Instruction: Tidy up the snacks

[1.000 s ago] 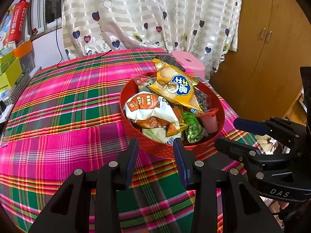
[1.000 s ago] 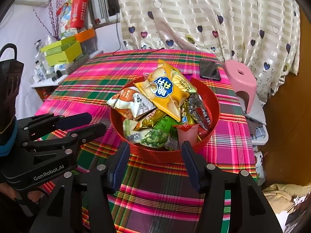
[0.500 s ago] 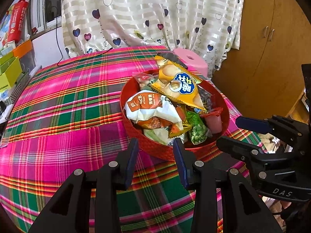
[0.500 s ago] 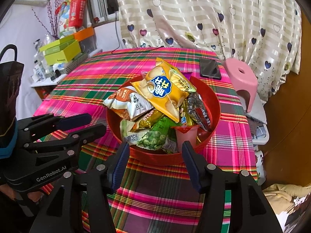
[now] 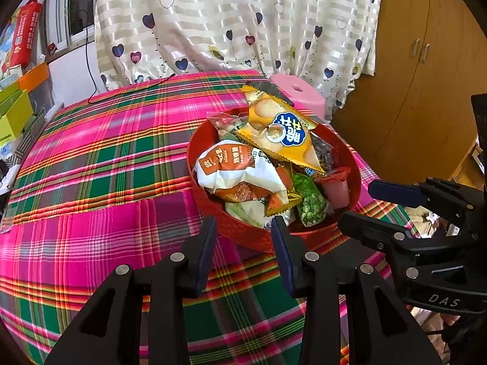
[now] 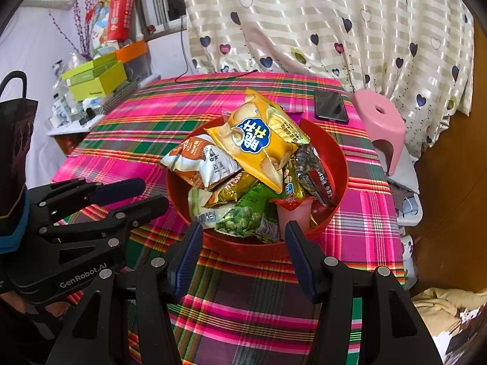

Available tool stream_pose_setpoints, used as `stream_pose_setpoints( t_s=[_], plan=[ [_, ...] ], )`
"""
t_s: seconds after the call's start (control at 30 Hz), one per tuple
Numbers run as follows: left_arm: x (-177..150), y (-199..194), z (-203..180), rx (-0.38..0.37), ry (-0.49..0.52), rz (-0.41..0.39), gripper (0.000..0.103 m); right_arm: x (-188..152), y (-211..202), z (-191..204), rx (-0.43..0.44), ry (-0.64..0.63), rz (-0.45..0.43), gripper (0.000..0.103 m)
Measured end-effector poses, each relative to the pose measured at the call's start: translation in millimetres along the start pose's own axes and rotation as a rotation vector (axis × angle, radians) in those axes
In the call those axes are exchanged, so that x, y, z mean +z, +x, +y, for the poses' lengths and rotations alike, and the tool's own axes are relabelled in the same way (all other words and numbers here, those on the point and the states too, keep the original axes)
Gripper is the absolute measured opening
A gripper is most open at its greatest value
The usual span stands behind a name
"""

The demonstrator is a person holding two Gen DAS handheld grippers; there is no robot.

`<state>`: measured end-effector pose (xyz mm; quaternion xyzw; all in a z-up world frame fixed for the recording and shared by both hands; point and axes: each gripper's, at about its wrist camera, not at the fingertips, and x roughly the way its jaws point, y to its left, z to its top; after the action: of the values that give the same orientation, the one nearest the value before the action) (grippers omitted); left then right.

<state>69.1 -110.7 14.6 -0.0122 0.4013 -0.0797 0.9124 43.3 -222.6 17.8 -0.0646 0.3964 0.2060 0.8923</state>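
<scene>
your left gripper [image 5: 243,251] and right gripper [image 6: 243,255] hang near the red bowl [image 6: 339,164] of snacks, jaws released, nothing between them.

Phone [image 6: 331,105] flat on table [image 6: 127,140] at 1 o'clock, near edge. Pink stool [image 6: 380,115] beside it at 2. Green boxes [image 6: 94,80] at 10, heart-print curtain [image 6: 319,21] at 12.

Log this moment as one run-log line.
stage: before first pick | left gripper: open, empty | right gripper: open, empty | red bowl: piled with snacks, yellow chip bag on top
</scene>
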Motion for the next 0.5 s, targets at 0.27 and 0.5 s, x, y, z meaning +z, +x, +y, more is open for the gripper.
stream_pose_setpoints(
  t_s=[0.27,0.5],
  plan=[
    [-0.5,0.9,-1.3,0.000,0.008,0.002,0.038,0.6,0.3,0.8,-0.003,-0.001,0.001,0.055],
    [0.1,1.3,-2.3,0.000,0.014,0.003,0.038,0.4,1.1,0.6,-0.007,-0.003,0.001,0.055]
  ],
)
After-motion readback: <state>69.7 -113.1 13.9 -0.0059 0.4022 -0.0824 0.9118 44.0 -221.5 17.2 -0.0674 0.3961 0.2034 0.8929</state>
